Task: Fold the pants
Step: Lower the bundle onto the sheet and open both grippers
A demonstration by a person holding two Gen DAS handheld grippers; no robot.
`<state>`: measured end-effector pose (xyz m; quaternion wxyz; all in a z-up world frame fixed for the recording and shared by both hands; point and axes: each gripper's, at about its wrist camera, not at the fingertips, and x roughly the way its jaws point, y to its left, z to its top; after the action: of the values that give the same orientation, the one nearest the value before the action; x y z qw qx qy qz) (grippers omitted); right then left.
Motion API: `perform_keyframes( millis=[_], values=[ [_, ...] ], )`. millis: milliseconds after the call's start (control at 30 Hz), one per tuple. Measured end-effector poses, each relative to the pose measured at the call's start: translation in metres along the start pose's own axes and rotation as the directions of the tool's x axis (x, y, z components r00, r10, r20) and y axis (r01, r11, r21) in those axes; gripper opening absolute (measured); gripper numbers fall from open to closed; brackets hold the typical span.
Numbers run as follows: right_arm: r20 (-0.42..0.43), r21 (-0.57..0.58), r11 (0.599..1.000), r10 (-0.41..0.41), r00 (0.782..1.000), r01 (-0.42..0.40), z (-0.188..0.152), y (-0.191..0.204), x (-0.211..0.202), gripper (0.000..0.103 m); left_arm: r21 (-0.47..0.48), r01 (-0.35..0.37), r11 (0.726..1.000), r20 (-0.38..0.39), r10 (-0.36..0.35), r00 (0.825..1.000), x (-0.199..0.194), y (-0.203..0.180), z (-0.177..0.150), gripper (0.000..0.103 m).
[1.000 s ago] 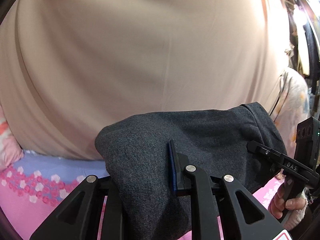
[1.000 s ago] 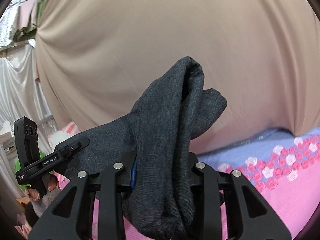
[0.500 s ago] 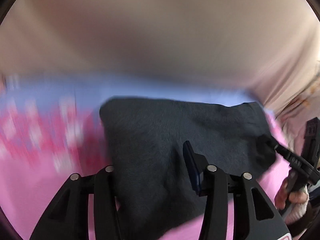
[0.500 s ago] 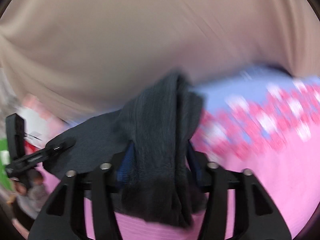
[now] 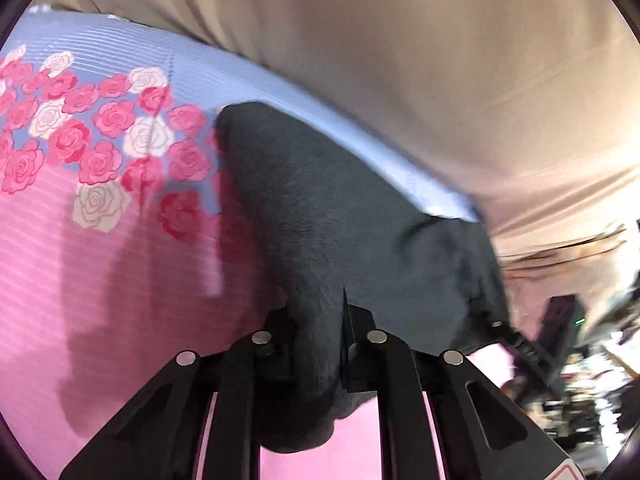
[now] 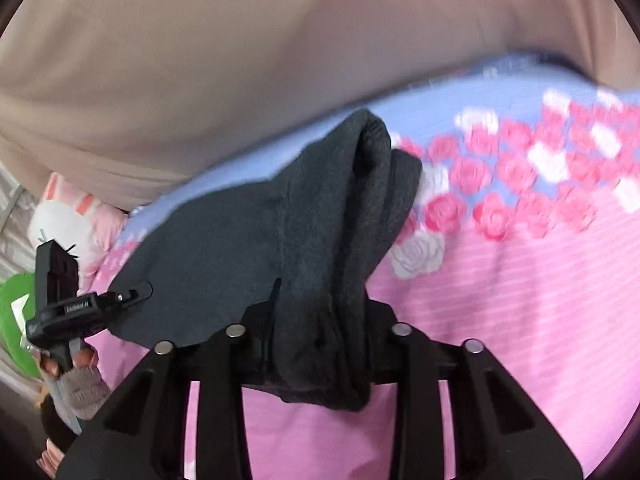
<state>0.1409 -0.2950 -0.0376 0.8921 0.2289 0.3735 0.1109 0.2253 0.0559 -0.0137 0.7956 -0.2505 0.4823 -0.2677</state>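
Note:
The dark grey pants (image 5: 360, 240) hang bunched between both grippers, just above a pink and blue bedsheet with roses (image 5: 80, 240). My left gripper (image 5: 316, 320) is shut on one end of the pants. My right gripper (image 6: 320, 320) is shut on the other end, where the cloth (image 6: 248, 248) folds into thick layers. The left gripper (image 6: 124, 296) shows in the right wrist view at the left, held by a hand and pinching the cloth edge. The right gripper (image 5: 500, 328) shows blurred at the right of the left wrist view.
A beige cloth (image 6: 240, 60) hangs like a wall behind the bed. A white and pink plush toy (image 6: 68, 216) and a green object (image 6: 12, 320) lie at the bed's left end. Blurred clutter (image 5: 592, 380) shows to the right.
Both grippers have tilted and come down toward the bed with the pants. The rose sheet now fills the lower views where the beige cloth did before.

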Motion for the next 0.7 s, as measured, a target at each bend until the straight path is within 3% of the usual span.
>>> perform_keyframes(
  millis=[67,133,167,200,267,333,400,467,533,633,700],
  values=[
    [-0.005,-0.002,1.000,-0.021,1.000,0.021,-0.011,-0.003,-0.015,0.031,-0.027,0.022,0.999,-0.036,-0.023,0.999,-0.004,0.003,-0.004,0.012],
    [-0.044,-0.011,0.994,-0.107,0.993,0.107,-0.024,-0.016,-0.006,0.043,-0.048,-0.048,0.998,-0.130,0.042,0.991,0.019,0.019,-0.013,0.021],
    [-0.057,0.003,0.992,-0.128,0.990,0.128,-0.032,-0.027,-0.002,0.052,-0.052,-0.024,0.998,-0.103,0.018,0.994,0.019,0.024,-0.014,0.024],
    [-0.028,0.035,0.995,-0.096,0.995,0.097,-0.036,-0.032,-0.008,0.055,-0.058,-0.010,0.998,-0.081,0.006,0.997,0.015,0.028,-0.016,0.026],
    [0.010,0.057,0.990,-0.132,0.991,0.131,-0.037,-0.029,-0.032,0.057,-0.058,-0.027,0.998,-0.061,0.023,0.998,-0.006,0.025,-0.022,0.028],
    [0.119,-0.030,0.976,-0.210,0.970,0.215,-0.034,-0.004,-0.062,0.044,-0.023,-0.059,0.998,0.007,0.059,0.998,-0.031,0.020,-0.025,0.027],
    [0.153,-0.108,0.978,-0.160,0.975,0.177,-0.025,0.025,-0.071,0.034,0.018,-0.193,0.981,0.132,0.189,0.973,-0.059,0.009,-0.028,0.033],
    [0.124,-0.197,0.977,-0.052,0.991,0.076,-0.017,0.066,-0.062,0.033,-0.010,-0.329,0.944,0.239,0.322,0.916,-0.078,0.002,-0.034,0.037],
    [0.072,-0.272,0.962,0.026,0.997,-0.005,-0.015,0.113,-0.035,0.033,-0.005,-0.365,0.931,0.258,0.353,0.899,-0.080,-0.005,-0.041,0.038],
    [-0.025,-0.318,0.945,0.080,0.996,-0.084,-0.017,0.161,0.024,0.032,0.007,-0.419,0.908,0.284,0.400,0.871,-0.076,-0.010,-0.054,0.046],
    [-0.098,-0.318,0.942,0.083,0.992,-0.110,-0.021,0.180,0.066,0.032,0.006,-0.466,0.885,0.314,0.441,0.841,-0.078,-0.007,-0.065,0.047]
  ],
)
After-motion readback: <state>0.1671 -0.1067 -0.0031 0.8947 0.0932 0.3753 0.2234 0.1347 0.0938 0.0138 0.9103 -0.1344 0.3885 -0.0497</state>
